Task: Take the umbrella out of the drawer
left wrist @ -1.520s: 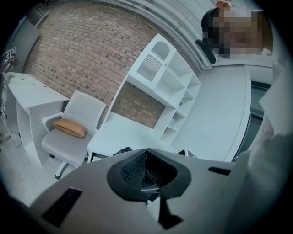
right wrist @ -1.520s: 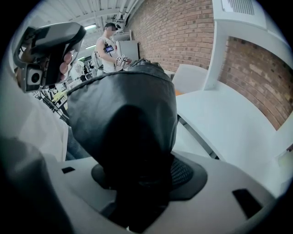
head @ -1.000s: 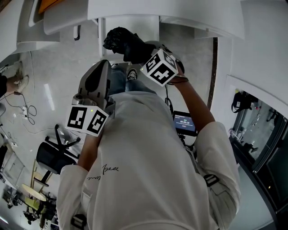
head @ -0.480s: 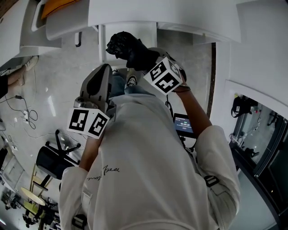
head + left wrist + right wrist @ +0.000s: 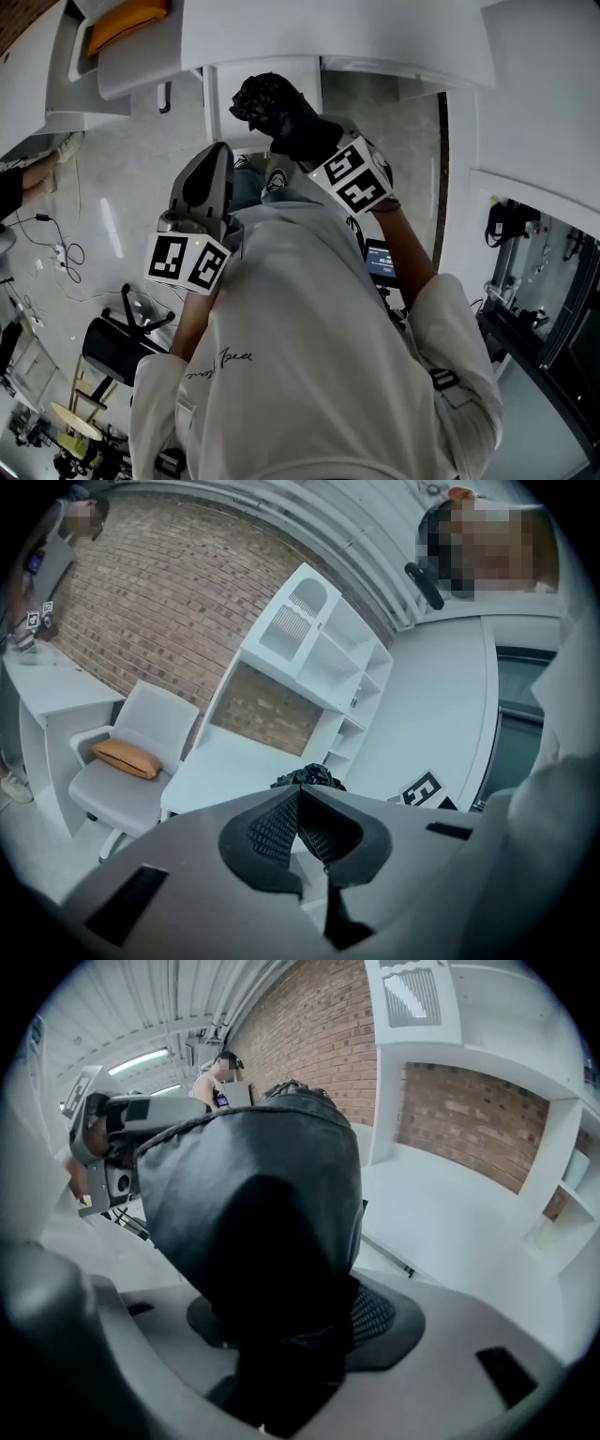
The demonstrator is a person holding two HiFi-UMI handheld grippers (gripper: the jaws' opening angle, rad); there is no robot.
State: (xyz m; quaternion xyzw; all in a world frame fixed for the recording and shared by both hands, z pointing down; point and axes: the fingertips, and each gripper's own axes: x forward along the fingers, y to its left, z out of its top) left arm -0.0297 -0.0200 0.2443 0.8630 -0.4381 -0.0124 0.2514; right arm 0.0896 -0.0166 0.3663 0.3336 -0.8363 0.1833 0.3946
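The black folded umbrella (image 5: 270,101) is held up in front of the white desk (image 5: 309,33), clamped in my right gripper (image 5: 302,136). In the right gripper view the umbrella (image 5: 262,1204) fills the space between the jaws of the right gripper (image 5: 281,1335) and hides their tips. My left gripper (image 5: 214,155) is lower and to the left of the umbrella, apart from it. In the left gripper view the left gripper (image 5: 300,803) is shut with nothing in it, and the umbrella's crumpled top (image 5: 306,776) shows just beyond the jaws.
A white chair with an orange cushion (image 5: 127,21) stands left of the desk. A white shelf unit (image 5: 319,658) rises over the desk against a brick wall. Cables (image 5: 56,248) and a black chair base (image 5: 117,337) lie on the floor. A person (image 5: 220,1077) stands far off.
My right gripper with the umbrella has shifted slightly right and away from my body. The left gripper has barely moved and stays shut.
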